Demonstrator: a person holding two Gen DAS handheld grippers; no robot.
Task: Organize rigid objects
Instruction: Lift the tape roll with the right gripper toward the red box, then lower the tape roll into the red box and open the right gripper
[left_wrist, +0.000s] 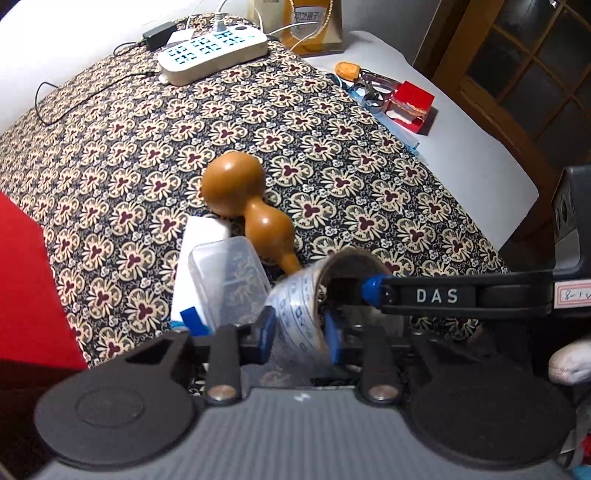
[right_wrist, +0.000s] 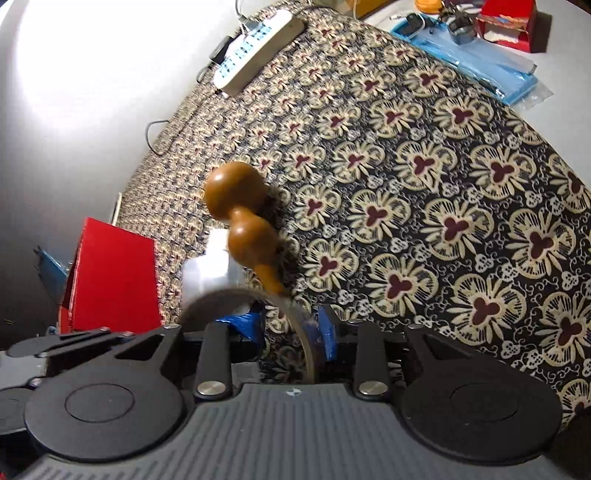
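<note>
Low centre of the left wrist view, the left tongs (left_wrist: 301, 332) clamp the patterned cup (left_wrist: 303, 306) by its sides, tilted over the floral cloth (left_wrist: 332, 147). The right tongs (right_wrist: 295, 332) pinch its rim; the gourd (left_wrist: 247, 210) lies just above.

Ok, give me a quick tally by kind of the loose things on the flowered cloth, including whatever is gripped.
Gourd: 1
Clear plastic box: 1
White box: 1
Patterned cup: 1
Power strip: 1
Total: 5
</note>
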